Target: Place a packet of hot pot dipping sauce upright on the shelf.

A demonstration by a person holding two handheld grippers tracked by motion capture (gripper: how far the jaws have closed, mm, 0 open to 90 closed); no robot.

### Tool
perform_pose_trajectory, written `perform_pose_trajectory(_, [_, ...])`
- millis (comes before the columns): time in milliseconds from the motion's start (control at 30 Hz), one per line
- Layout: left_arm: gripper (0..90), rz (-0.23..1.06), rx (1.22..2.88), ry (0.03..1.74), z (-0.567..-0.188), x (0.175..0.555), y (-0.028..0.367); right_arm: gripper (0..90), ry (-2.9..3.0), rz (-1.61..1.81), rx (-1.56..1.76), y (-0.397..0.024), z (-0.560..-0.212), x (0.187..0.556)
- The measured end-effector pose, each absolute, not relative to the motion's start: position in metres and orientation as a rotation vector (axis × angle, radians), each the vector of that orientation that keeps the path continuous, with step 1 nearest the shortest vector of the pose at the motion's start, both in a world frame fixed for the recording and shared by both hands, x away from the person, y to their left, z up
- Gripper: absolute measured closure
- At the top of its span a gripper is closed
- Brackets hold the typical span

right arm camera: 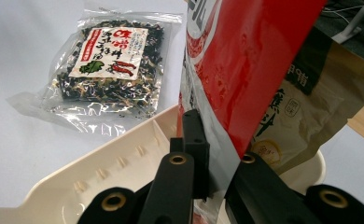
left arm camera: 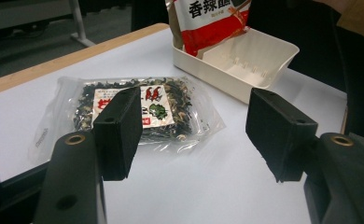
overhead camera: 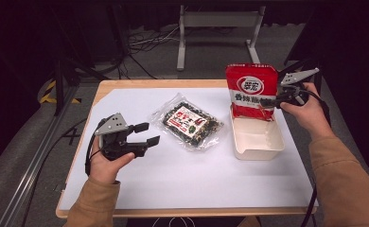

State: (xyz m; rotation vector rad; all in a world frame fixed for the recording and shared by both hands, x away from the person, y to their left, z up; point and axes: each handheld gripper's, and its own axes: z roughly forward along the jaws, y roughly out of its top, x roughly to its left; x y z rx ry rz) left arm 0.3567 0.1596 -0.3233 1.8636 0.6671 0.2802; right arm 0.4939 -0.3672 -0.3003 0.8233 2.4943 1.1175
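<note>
A red and white snack bag (overhead camera: 250,90) stands upright with its lower end in the far part of a cream tray (overhead camera: 258,144). My right gripper (overhead camera: 270,102) is shut on the bag's right side, and in the right gripper view the jaws pinch the red bag (right arm camera: 259,70) above the cream tray (right arm camera: 101,172). A clear packet of dark dried food (overhead camera: 188,121) lies flat at the table's middle. My left gripper (overhead camera: 147,134) rests at the left, open and empty, pointing at the clear packet (left arm camera: 133,109) a short way off.
White paper (overhead camera: 182,175) covers the wooden table. Cables and a metal stand (overhead camera: 215,28) sit on the dark floor beyond the far edge. A rail (overhead camera: 36,156) runs along the left side.
</note>
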Motion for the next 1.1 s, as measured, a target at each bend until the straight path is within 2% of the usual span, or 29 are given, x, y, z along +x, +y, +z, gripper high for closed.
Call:
perform_pose_trajectory(800, [37.2, 0.269, 1.869, 0.666, -0.325, 0.359, 0.159, 89.3, 2.421, 0.997, 0.824, -0.358, -0.327, 0.505])
perform_pose_trajectory(1100, [37.0, 0.261, 1.868, 0.662, -0.325, 0.361, 0.156, 89.2, 2.400, 1.006, 0.913, -0.369, -0.342, 0.505])
